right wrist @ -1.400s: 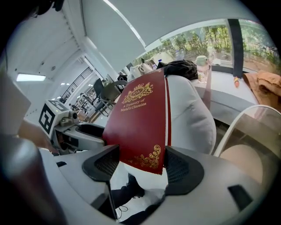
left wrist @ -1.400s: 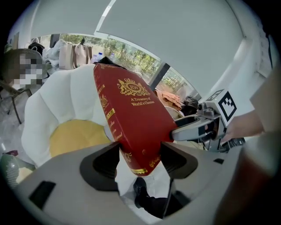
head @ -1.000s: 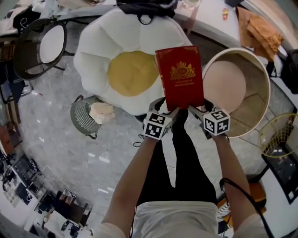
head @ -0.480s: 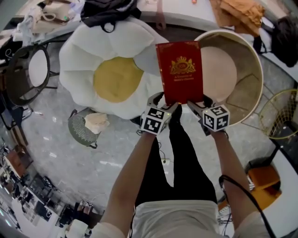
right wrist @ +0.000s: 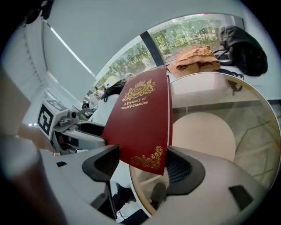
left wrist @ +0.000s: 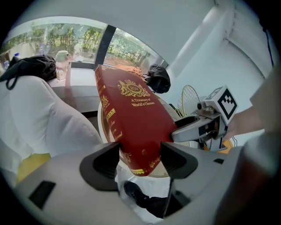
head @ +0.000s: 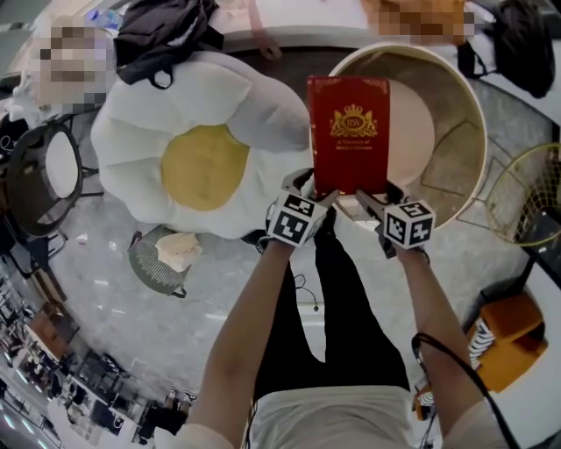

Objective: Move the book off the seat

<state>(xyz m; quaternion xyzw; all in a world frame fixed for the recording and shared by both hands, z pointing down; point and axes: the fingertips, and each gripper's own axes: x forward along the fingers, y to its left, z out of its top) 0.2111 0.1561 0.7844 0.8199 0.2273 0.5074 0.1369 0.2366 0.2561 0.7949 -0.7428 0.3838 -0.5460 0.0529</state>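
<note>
The red book [head: 348, 133] looks stiff and a bit heavy (its smooth cover could slip), so I think the bottom corners are best to grab. My left claw [left wrist: 140, 160] and right claw [right wrist: 138, 165] each pinch one corner, holding it up over the rim of the round tub [head: 456, 105], beside the white seat [head: 131, 140].

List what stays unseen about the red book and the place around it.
- Red book: its back cover faces away in every view.
- Its lower corners, head view: hidden behind the left gripper and right gripper.
- Things on the counter, head view top: covered by mosaic patches.
</note>
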